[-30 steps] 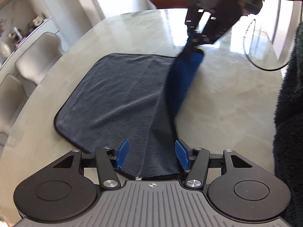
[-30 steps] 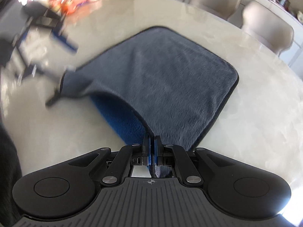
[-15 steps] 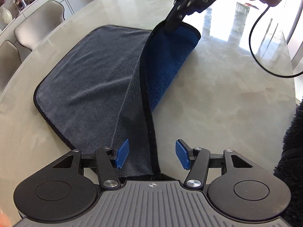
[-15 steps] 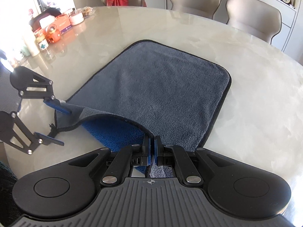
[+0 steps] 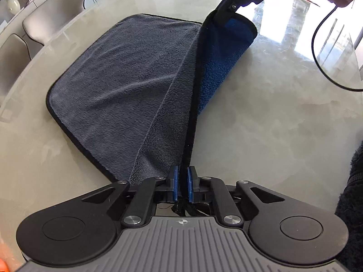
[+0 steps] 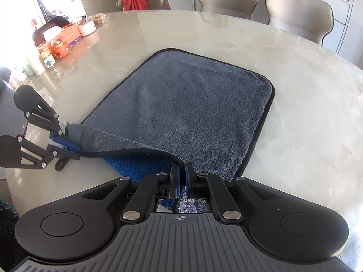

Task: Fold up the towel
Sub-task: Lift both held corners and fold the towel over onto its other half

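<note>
Both my left fingers (image 5: 181, 182) and right fingers (image 6: 182, 176) pinch the towel (image 5: 127, 72) edge corners, lifted off the counter (image 5: 272, 117) for folding over.

We see bare bench (image 5: 283, 117) to the right of the towel (image 5: 127, 83) in the left wrist view, open for a pass, with only a looping black cable (image 5: 317, 63) hanging above its far right part. On the towel's other long side the bench (image 6: 306, 113) lies bare out to its rim, where beige chairs (image 6: 299, 11) stand close behind. The far left corner is crowded: jars and boxes (image 6: 59, 43) stand clustered there, well apart from the towel. The raised hem spans between the left gripper (image 6: 65, 139) and right gripper (image 6: 182, 176), barring the way across that side.
</note>
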Tool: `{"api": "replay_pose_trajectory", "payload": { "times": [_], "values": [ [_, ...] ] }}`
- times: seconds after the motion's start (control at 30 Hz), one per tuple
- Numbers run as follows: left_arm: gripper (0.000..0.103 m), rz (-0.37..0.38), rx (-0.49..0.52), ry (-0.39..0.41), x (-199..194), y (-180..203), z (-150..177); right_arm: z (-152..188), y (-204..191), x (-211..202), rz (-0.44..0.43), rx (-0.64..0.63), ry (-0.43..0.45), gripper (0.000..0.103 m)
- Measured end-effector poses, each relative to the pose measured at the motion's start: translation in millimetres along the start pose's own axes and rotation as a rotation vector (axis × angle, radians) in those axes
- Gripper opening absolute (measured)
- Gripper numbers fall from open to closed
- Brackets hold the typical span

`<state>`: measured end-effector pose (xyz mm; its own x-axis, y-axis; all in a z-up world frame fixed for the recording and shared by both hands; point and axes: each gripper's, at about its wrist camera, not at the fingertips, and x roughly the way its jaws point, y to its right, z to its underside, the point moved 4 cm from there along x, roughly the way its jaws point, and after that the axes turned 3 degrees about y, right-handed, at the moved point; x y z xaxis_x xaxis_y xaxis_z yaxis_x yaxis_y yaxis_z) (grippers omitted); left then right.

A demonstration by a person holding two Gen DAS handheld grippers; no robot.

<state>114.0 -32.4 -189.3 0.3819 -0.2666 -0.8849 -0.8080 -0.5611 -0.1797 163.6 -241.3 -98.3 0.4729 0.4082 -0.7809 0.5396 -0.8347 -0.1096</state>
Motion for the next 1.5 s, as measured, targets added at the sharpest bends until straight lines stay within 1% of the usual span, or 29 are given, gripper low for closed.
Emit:
{"api": "replay_pose_trajectory", "payload": {
  "times": [0.03, 0.17, 0.4, 0.5, 0.6, 0.83, 1.0, 1.23, 1.5],
  "values": [
    [0.002, -0.020, 0.007, 0.010, -3, -1, -1, 0, 0, -2, 0.002, 0.000, 0.005, 0.005],
    [0.001, -0.081, 0.021, 0.060, -18, -12, -8, -4, 3, -9, 0.008, 0.001, 0.032, 0.005],
    [0.001, -0.165, 0.022, 0.094, -28, -51, -31, -20, 12, -10, 0.018, 0.007, 0.080, 0.005],
    [0.001, -0.195, 0.015, 0.117, -33, -71, -46, -37, 18, -3, 0.028, -0.016, 0.091, 0.005],
    [0.001, -0.224, 0.019, 0.119, -32, -91, -59, -52, 26, 9, 0.037, -0.028, 0.093, 0.005],
    [0.001, -0.230, -0.038, 0.102, -11, -137, -81, -89, 51, 47, 0.052, -0.057, 0.069, 0.005],
    [0.001, -0.233, -0.072, 0.103, 5, -165, -95, -108, 74, 68, 0.060, -0.040, 0.056, 0.006],
    [0.001, -0.234, -0.102, 0.092, 35, -198, -110, -124, 100, 96, 0.055, -0.002, 0.045, 0.007],
    [0.001, -0.220, -0.129, 0.065, 64, -219, -118, -130, 119, 125, 0.045, 0.027, 0.008, 0.007]
  ]
}}
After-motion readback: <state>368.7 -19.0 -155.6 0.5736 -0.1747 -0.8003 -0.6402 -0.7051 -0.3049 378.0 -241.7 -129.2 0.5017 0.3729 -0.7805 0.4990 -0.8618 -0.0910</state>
